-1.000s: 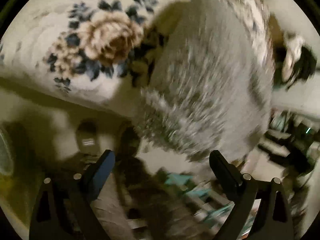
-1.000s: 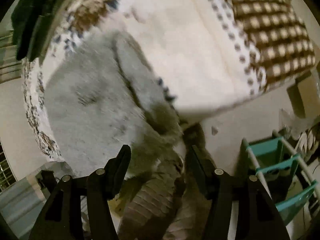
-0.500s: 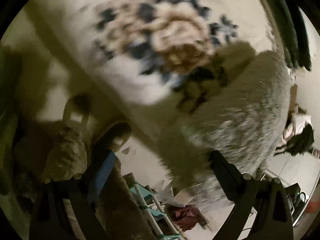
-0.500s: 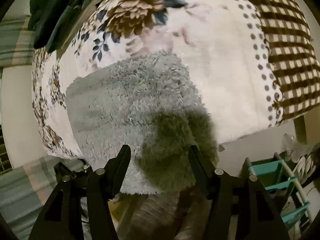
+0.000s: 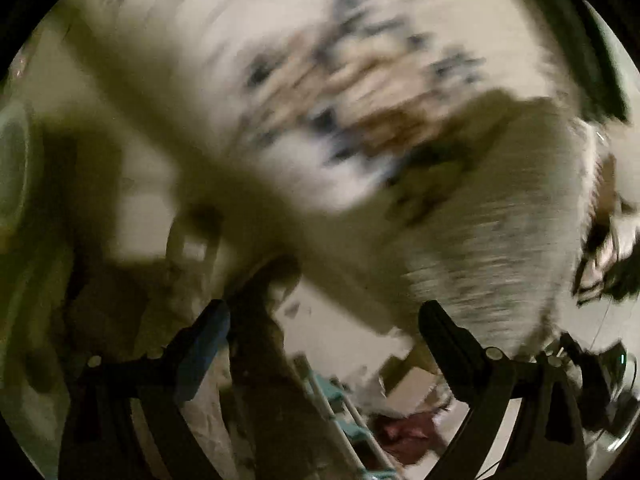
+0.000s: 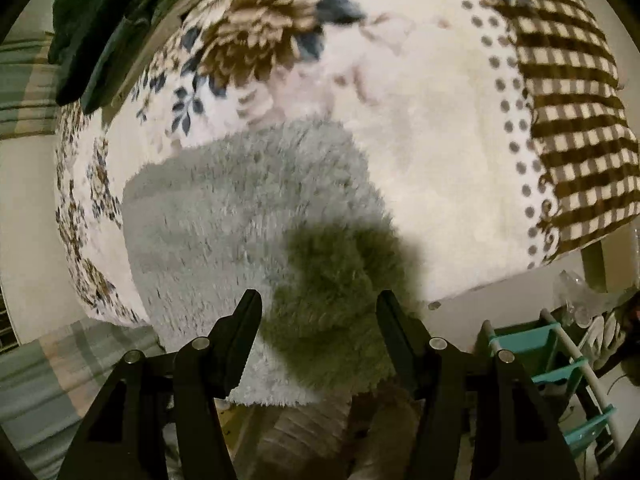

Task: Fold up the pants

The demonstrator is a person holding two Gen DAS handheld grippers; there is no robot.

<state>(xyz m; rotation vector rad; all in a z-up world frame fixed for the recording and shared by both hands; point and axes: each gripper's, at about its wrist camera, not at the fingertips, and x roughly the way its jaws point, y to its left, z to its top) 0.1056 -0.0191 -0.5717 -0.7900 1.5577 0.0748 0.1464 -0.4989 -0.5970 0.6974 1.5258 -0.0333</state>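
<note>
One fluffy pale grey-blue pair of pants (image 6: 248, 216), already doubled into a compact, roughly rectangular bundle, is laid on the cream floral fleece blanket (image 6: 420, 140), at the blanket's near edge, with its lower hem hanging slightly over that edge. It is judged to have been set there because the blanket offers a broad flat surface for folding, and the fold appears close to finished.

The right gripper (image 6: 318, 310) is held just above the near end of the pants, its jaws spread wide and nothing caught between them; a dark shadow is thrown onto the pile. The left gripper (image 5: 324, 318) is also seen parted wide and empty, held off the blanket's edge, well apart from the pants (image 5: 500, 240).

In the right wrist view the bundle's outline, the brown-and-cream checked cloth (image 6: 572, 120) at the blanket's far right and the teal plastic rack (image 6: 560, 360) below the blanket's edge are shown sharply. In the left wrist view everything is smeared by motion blur; only there are the blanket's (image 5: 224, 64) left side and the floor clutter beneath it offered.
</note>
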